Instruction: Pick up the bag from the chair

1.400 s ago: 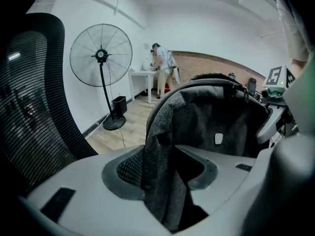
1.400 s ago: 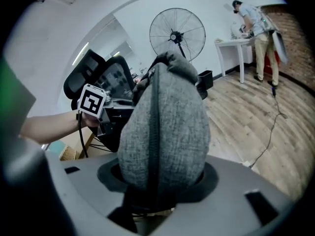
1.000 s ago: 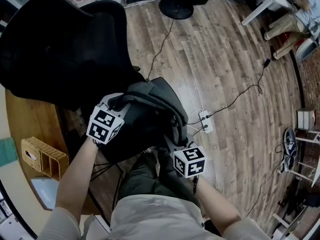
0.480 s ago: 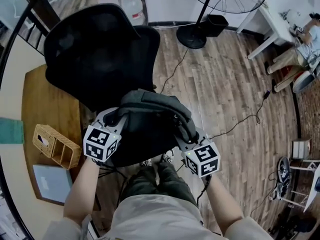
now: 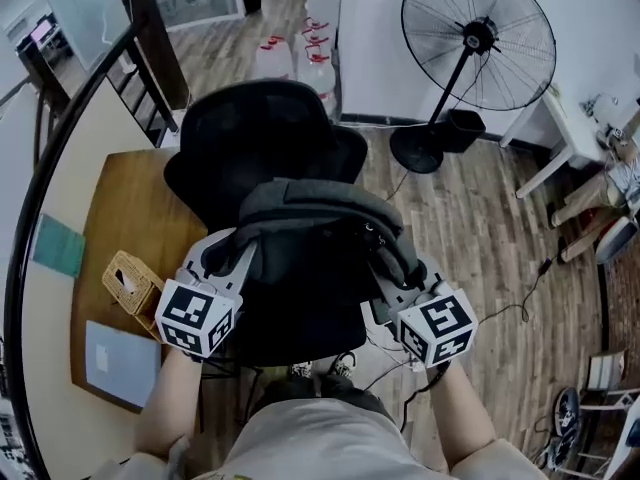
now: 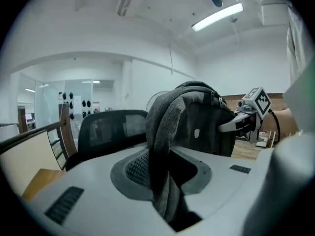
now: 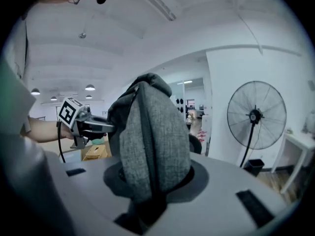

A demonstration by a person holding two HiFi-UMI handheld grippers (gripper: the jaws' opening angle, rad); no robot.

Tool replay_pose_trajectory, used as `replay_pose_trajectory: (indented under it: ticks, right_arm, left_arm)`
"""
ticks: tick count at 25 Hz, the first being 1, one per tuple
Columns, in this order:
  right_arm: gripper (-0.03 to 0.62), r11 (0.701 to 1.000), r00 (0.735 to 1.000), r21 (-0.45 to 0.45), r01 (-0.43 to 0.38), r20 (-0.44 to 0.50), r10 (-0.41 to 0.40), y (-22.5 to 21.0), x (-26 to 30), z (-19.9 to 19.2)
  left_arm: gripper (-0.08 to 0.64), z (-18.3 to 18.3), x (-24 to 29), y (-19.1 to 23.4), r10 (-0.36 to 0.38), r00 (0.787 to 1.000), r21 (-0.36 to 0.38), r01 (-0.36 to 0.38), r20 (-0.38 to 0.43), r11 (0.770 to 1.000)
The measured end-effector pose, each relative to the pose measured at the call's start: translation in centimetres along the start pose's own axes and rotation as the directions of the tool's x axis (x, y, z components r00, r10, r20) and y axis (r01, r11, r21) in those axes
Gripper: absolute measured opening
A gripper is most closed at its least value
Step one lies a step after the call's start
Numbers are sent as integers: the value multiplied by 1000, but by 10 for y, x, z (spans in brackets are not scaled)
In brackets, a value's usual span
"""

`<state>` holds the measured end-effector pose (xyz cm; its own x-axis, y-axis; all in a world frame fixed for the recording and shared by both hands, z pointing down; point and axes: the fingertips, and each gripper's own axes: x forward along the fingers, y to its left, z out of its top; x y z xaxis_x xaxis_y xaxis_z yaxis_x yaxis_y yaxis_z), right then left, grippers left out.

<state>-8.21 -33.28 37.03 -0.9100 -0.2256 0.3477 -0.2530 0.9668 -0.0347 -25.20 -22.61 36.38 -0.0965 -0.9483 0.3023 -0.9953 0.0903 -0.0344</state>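
A dark grey backpack (image 5: 300, 268) hangs in the air between my two grippers, in front of and above the black office chair (image 5: 250, 133). My left gripper (image 5: 228, 256) is shut on a grey shoulder strap (image 6: 162, 141) at the bag's left side; its jaws have just been closing a little further with the strap between them. My right gripper (image 5: 392, 273) is shut on the other grey strap (image 7: 152, 141) at the right side. In the left gripper view the bag's body (image 6: 209, 127) rises behind the strap, with the right gripper (image 6: 244, 121) beyond it.
A standing fan (image 5: 478, 38) is behind the chair at the right. A wooden desk (image 5: 115, 208) at the left holds a wicker box (image 5: 128, 280) and a pale pad (image 5: 118, 360). Cables (image 5: 500, 313) trail over the wood floor. A white table (image 5: 565, 133) is at the far right.
Both grippers have risen together with the backpack, lifting it off the chair. The head view has tilted up, bringing the chair back and the fan into view.
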Motion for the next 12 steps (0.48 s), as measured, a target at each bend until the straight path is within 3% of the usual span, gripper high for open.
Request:
replay_pose_trajectory:
  ticks: [6,12]
  right_arm:
    - [115,992,994,-114,-47,91,57,13,3,75]
    - [115,980,985,-165,-109,116,129,23,4,116]
  left_arm:
    - [81,50,-43,20,99,990,6,-100,100,995]
    - [81,82,-78,22,213,959,-23,-212,187,977]
